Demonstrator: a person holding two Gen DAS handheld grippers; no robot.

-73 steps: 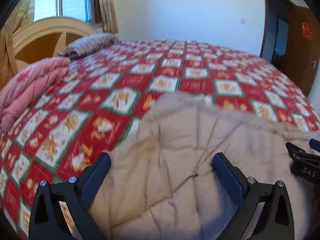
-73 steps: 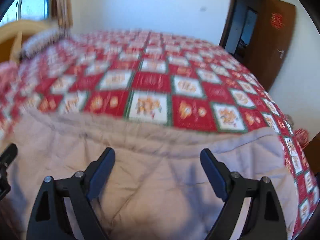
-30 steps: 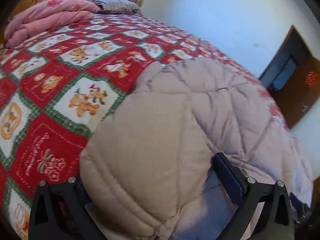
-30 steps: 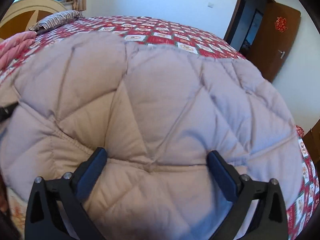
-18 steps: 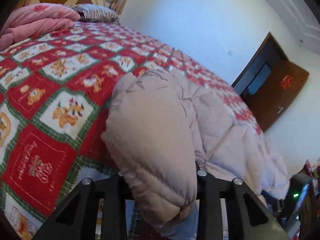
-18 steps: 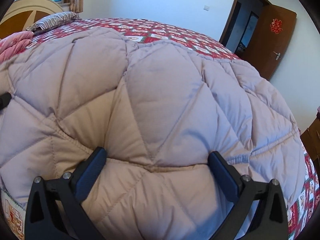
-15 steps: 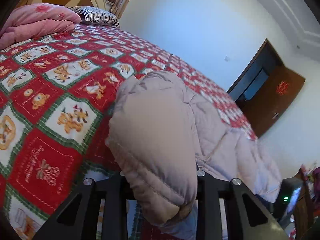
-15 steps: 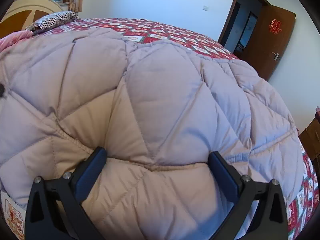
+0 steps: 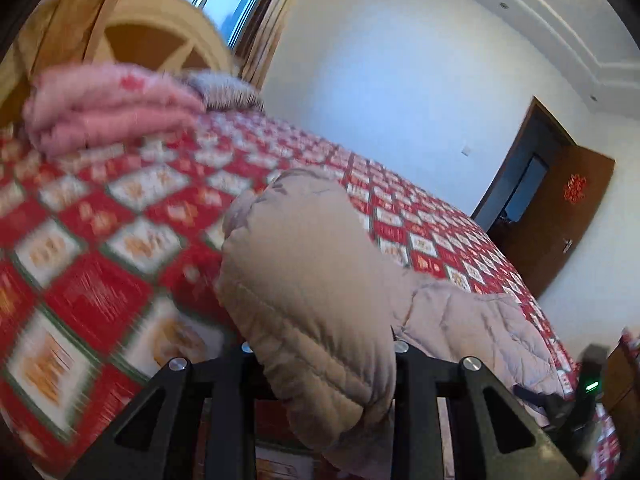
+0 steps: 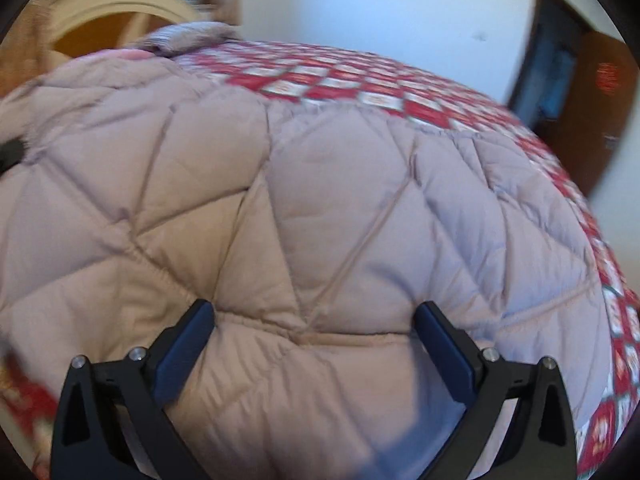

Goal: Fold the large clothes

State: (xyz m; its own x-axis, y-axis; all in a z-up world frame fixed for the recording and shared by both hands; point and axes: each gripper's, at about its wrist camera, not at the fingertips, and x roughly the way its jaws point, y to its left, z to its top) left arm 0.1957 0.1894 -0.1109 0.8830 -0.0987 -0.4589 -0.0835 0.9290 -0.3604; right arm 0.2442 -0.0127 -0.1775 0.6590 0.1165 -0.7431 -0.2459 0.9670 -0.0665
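Left wrist view: the left tool (image 9: 320, 354) is clamped on a thick fold of the beige quilted coat (image 9: 308, 280), which bulges up between and ahead of its fingers while the rest trails off to the right over the red patterned bed (image 9: 100, 288). A pink folded blanket (image 9: 108, 116) lies far ahead to the left. The padding is puffy and slick-looking, so I judge that the pinch may hold only the outer shell; a quick pull could let the fold slide out, or drag the coat askew because only one side is gripped.

Right wrist view: the right tool (image 10: 314, 328) stands wide open, its blue pads (image 10: 184, 354) pressed against the coat's surface on either side of a seam, gripping nothing. The coat fills the space directly ahead, the bed showing beyond it. If this side is not pinched before the lift continues, the coat will likely sag, twist and fold unevenly.
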